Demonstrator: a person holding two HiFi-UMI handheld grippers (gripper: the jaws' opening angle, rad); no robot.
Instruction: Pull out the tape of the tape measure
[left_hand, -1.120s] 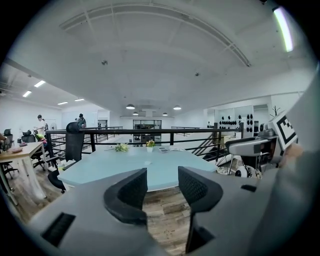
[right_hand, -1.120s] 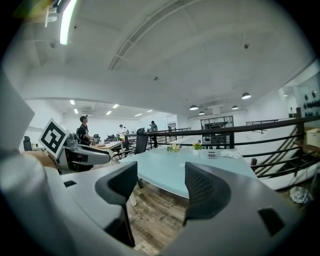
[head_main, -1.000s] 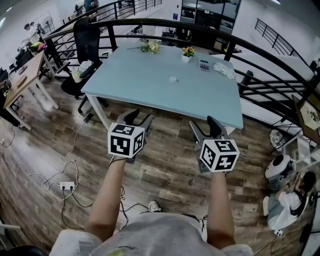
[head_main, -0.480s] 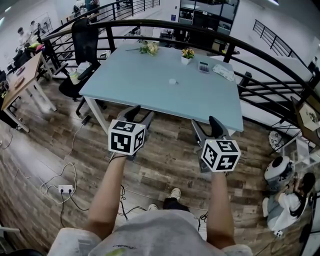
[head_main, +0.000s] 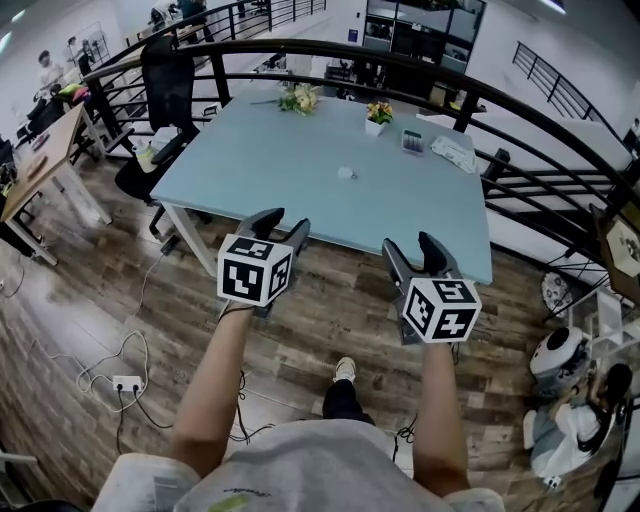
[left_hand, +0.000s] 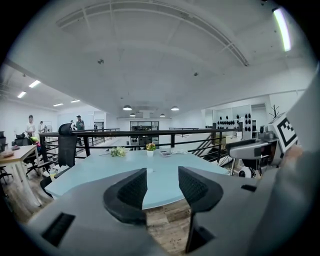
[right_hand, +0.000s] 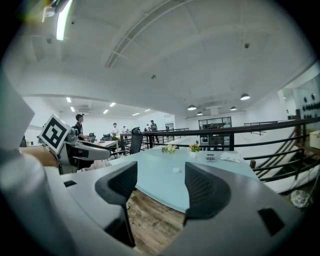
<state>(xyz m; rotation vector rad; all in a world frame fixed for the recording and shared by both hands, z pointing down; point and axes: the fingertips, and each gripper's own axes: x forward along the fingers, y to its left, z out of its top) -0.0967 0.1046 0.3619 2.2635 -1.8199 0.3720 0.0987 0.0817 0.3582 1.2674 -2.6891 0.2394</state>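
Bright, even indoor light from ceiling strip lights (left_hand: 281, 27) and round downlights (left_hand: 127, 107). Shadows soft. Faint sheen on the table (head_main: 300, 170). Heavy fisheye: railing (head_main: 300, 44) bows, both gripper views go black at the corners. No motion blur.

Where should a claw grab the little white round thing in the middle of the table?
Probably across its round sides, reaching in from the near edge: the white thing lies low and alone on the table, with room on every side. Finer details are too small to see.
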